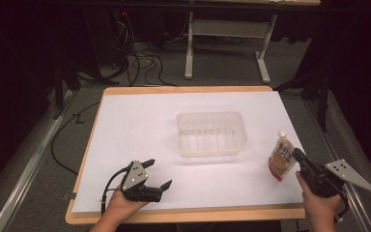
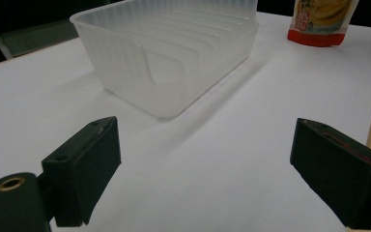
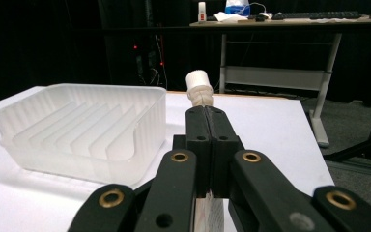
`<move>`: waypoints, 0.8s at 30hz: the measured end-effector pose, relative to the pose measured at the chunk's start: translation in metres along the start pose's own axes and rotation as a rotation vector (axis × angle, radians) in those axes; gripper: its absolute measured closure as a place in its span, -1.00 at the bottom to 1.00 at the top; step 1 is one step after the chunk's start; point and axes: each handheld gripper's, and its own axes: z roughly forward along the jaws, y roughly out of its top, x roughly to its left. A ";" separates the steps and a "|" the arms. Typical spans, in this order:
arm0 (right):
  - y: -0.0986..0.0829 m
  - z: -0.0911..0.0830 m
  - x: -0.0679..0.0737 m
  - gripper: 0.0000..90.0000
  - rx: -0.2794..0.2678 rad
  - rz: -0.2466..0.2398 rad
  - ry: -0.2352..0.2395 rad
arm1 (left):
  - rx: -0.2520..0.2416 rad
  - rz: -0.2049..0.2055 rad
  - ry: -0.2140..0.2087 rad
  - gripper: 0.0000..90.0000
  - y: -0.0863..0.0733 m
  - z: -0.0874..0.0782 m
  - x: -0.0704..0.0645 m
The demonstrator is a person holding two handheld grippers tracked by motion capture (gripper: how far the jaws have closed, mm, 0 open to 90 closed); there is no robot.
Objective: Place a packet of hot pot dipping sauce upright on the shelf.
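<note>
High view: your left tool sits at seven o'clock on the white worktop, jaws spread apart and holding nothing; the clear ribbed tray rests at centre; at four o'clock, your right tool has its jaws pressed together on the spouted pouch, which stands upright near the edge.

Translucent white tray, red-orange pouch perhaps yellow-printed, black grippers
</note>
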 end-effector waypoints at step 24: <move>-0.018 0.012 -0.005 0.61 0.155 0.001 0.044 | -0.004 0.003 0.002 -0.75 0.000 -0.001 0.000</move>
